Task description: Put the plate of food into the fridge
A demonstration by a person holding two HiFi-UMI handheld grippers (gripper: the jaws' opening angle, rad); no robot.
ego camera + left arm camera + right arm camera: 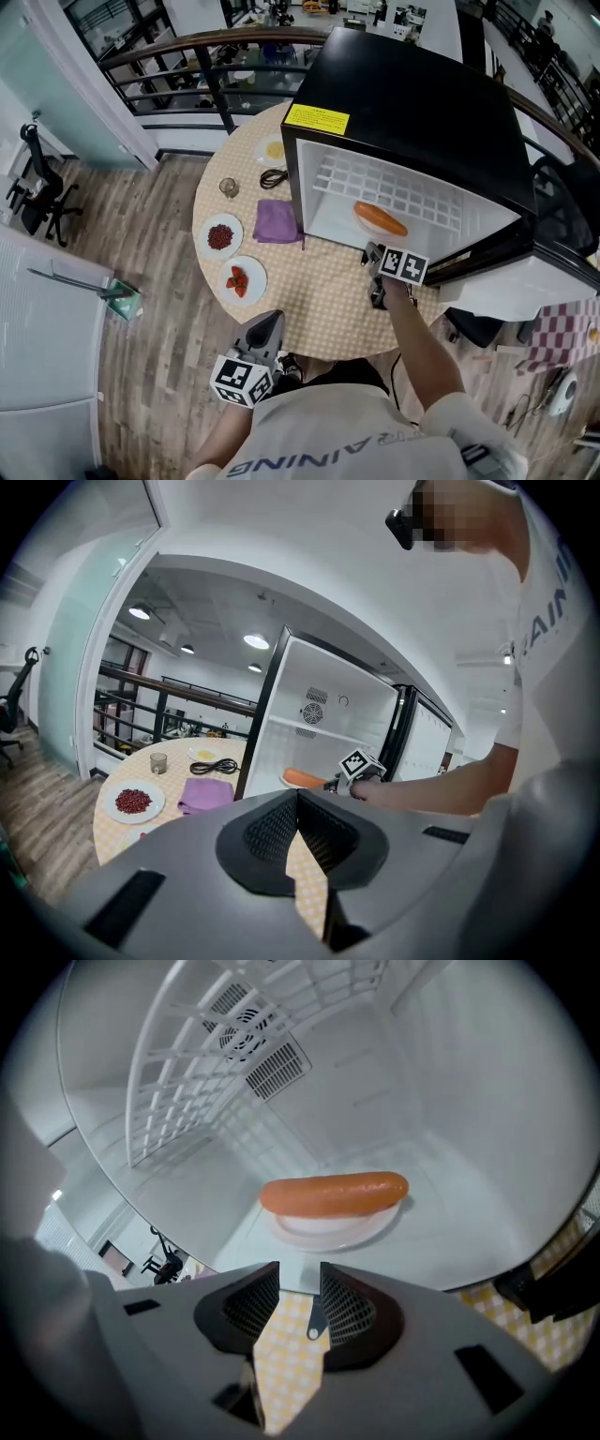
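1. Plate of food (380, 220), white with one long orange sausage (334, 1193) across it: inside the black fridge (403, 94), on its white floor, below the wire shelf (187, 1082), near the open front edge.
2. Right gripper (300, 1277): at the mouth of the fridge, over the checked tabletop (319, 300) just short of the fridge floor, pointing in and down at the plate.
3. Right jaws: parted, with only the checked tabletop showing in the gap; no contact with anything.
4. Plate relative to the right jaws: straight ahead, just beyond the tips, clear of both pads, sausage lying crosswise to the gap.
5. Left gripper (298, 797): low at the tabletop's near edge, close to the person's body, well apart from the fridge and the plate.
6. Left jaws: closed tip to tip, gripping nothing.
7. Toward the tabletop's left edge, beside the fridge: a purple cloth (277, 222), a plate of red beans (220, 236) and a plate of red fruit pieces (243, 279).
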